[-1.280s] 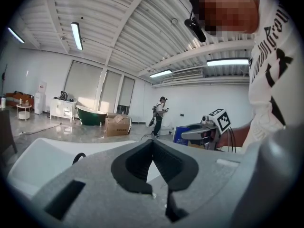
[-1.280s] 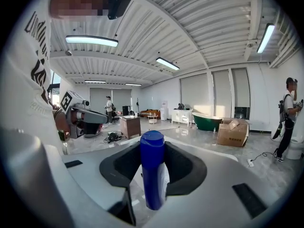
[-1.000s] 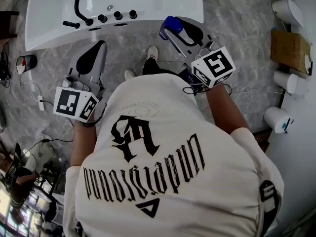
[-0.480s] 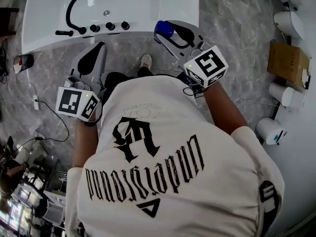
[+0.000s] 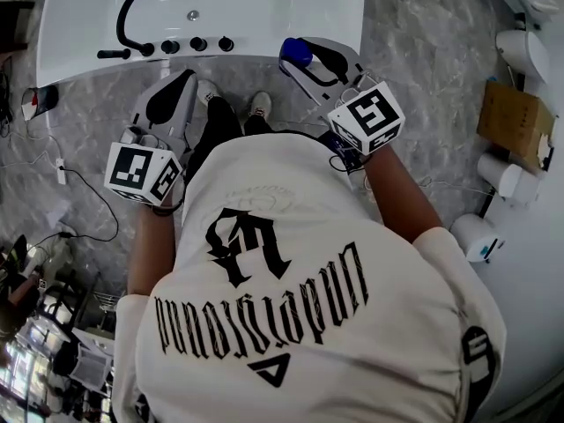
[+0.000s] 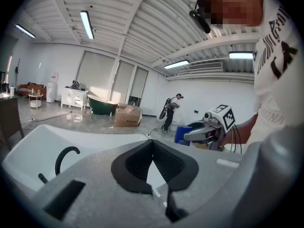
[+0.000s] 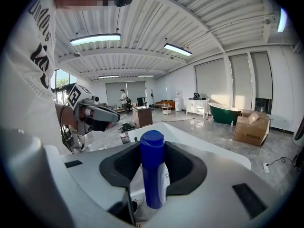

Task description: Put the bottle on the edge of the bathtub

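grey marble floor, white bathtub close ahead. pinches bottle upright in right gripper, not yet set on edge; holds left gripper pressed together, empty.

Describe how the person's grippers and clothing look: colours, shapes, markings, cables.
Both the left gripper and right gripper are grey shells with black padded jaws. Each carries a white cube with black square markers; black cables hang at the right one. The T-shirt is white with black lettering.

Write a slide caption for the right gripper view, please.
The right gripper clamps a blue bottle, with the white bathtub just ahead.
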The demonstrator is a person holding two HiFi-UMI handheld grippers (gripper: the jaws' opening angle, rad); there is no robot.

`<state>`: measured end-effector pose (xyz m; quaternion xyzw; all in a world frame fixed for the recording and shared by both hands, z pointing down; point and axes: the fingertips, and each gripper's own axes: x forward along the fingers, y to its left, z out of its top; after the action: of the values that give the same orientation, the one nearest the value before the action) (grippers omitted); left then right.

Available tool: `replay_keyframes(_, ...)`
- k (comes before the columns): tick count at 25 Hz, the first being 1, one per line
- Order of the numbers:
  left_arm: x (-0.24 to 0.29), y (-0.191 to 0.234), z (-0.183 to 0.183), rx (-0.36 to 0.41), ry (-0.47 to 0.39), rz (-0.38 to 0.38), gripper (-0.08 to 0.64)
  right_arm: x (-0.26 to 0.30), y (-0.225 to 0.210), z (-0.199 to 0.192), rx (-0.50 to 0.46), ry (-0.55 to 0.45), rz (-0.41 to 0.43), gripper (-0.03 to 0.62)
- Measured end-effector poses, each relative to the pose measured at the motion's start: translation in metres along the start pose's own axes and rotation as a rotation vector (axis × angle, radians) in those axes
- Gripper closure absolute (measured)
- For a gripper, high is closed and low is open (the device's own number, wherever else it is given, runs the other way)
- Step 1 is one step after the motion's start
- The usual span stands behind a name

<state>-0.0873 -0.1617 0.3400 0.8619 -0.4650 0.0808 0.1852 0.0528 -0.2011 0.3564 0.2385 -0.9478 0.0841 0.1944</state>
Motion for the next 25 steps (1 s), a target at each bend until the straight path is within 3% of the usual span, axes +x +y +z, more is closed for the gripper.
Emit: replay_keyframes(25,0.058,0.051,-0.046,-0.047,0.150,-0.082,0.545,0.077,-0.034,-0.061,0.014,0.153,0.016,0.439)
